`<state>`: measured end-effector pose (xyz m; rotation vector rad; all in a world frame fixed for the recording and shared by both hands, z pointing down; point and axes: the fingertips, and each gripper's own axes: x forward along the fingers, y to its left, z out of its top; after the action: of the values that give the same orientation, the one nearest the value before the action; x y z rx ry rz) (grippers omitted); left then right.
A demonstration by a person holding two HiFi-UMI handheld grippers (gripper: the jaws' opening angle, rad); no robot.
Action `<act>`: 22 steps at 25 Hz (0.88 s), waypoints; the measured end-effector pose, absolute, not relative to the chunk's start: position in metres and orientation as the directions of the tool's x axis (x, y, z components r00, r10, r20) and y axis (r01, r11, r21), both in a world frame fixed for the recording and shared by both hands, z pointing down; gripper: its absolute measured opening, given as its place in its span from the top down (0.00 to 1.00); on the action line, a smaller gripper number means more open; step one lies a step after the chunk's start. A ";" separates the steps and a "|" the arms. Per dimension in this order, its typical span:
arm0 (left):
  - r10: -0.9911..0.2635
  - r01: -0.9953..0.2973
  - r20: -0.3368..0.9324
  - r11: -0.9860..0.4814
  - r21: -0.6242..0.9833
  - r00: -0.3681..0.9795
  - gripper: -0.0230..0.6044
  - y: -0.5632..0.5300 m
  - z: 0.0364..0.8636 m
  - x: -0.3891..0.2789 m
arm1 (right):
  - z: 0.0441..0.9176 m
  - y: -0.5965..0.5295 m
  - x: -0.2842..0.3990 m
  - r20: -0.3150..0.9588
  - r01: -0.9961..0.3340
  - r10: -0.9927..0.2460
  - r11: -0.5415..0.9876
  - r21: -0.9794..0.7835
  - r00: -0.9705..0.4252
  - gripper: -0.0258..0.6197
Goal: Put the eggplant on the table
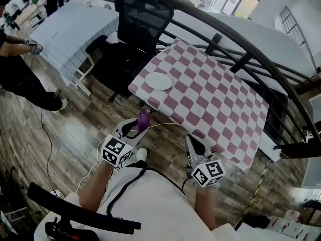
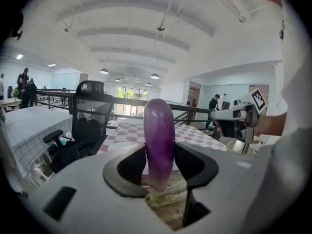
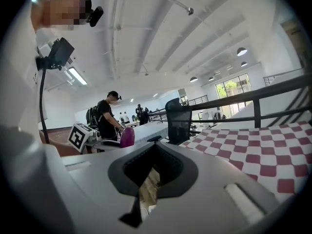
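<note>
A wide hall with a wood-plank floor is seen from the head view, crossed by a dark curved railing. The table, covered in a pink-and-white checked cloth, stands ahead of both sets of fingers, with a black office chair beyond it. The left gripper is held short of the table's near edge, over the floor, with the eggplant upright between its fingers. The right gripper is held beside it, close to the cloth's edge. A white plate lies on the cloth, ahead of the left fingers; nothing is seen on it.

In the left gripper view, the eggplant is clamped at its lower part between the two dark pads, its stem end pointing down and its rounded end rising well above the fingertips. The checked cloth is seen beyond the fingertips.

In the right gripper view, the fingers are brought together with nothing between them; only a sliver of floor shows behind them. The eggplant appears off to the left of these fingers, the cloth to the right.

The pick-up is judged done. The carry over the table edge, the lowering and the release are left.
</note>
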<state>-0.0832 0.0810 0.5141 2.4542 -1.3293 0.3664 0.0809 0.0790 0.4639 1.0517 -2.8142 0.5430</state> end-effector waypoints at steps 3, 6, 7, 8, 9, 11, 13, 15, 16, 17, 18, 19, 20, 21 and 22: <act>-0.751 -0.829 0.358 -0.535 0.163 0.555 0.66 0.061 0.511 -0.097 | 0.465 0.062 0.064 0.202 -0.664 -0.635 0.683 -0.303 -0.746 0.95; -0.743 -0.819 0.353 -0.550 0.162 0.569 0.66 0.041 0.511 -0.112 | 0.467 0.045 0.048 0.196 -0.671 -0.648 0.660 -0.337 -0.736 0.95; -0.741 -0.817 0.353 -0.553 0.161 0.571 0.66 0.036 0.512 -0.117 | 0.468 0.041 0.043 0.197 -0.673 -0.651 0.654 -0.345 -0.733 0.95; -0.739 -0.815 0.354 -0.557 0.159 0.574 0.66 0.030 0.513 -0.122 | 0.468 0.036 0.038 0.199 -0.675 -0.653 0.651 -0.347 -0.731 0.95; -0.738 -0.813 0.353 -0.560 0.157 0.576 0.66 0.026 0.513 -0.126 | 0.469 0.032 0.033 0.203 -0.678 -0.654 0.650 -0.343 -0.729 0.95; -0.737 -0.811 0.348 -0.565 0.153 0.579 0.66 0.019 0.512 -0.133 | 0.470 0.025 0.024 0.214 -0.687 -0.656 0.652 -0.321 -0.724 0.95; -0.738 -0.810 0.344 -0.566 0.151 0.580 0.66 0.013 0.511 -0.142 | 0.469 0.018 0.015 0.221 -0.694 -0.659 0.657 -0.294 -0.719 0.95; -0.738 -0.811 0.346 -0.565 0.154 0.580 0.66 0.008 0.512 -0.149 | 0.468 0.013 0.006 0.223 -0.694 -0.658 0.661 -0.287 -0.719 0.95; -0.738 -0.811 0.347 -0.563 0.157 0.579 0.66 0.006 0.513 -0.153 | 0.469 0.011 0.003 0.225 -0.692 -0.656 0.662 -0.287 -0.720 0.95; -0.738 -0.812 0.347 -0.561 0.160 0.578 0.66 0.005 0.514 -0.156 | 0.469 0.010 -0.001 0.228 -0.692 -0.654 0.663 -0.287 -0.721 0.95; -0.739 -0.813 0.348 -0.559 0.162 0.577 0.66 0.004 0.515 -0.159 | 0.470 0.008 -0.004 0.231 -0.692 -0.653 0.663 -0.287 -0.722 0.95; -0.739 -0.813 0.349 -0.558 0.164 0.577 0.66 0.003 0.516 -0.162 | 0.471 0.007 -0.006 0.235 -0.692 -0.652 0.663 -0.286 -0.721 0.95; -0.738 -0.813 0.350 -0.557 0.166 0.577 0.66 0.003 0.517 -0.163 | 0.471 0.006 -0.008 0.238 -0.692 -0.651 0.663 -0.285 -0.721 0.95; -0.736 -0.812 0.352 -0.558 0.169 0.579 0.66 0.003 0.518 -0.164 | 0.471 0.006 -0.009 0.240 -0.692 -0.650 0.663 -0.284 -0.721 0.95; -0.734 -0.811 0.353 -0.559 0.172 0.581 0.66 0.003 0.519 -0.164 | 0.470 0.006 -0.010 0.241 -0.693 -0.650 0.663 -0.284 -0.721 0.95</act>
<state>-0.1645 0.0028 0.5186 2.4996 -1.2616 0.3468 -0.0099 0.0063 0.4703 1.1170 -2.7557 0.5456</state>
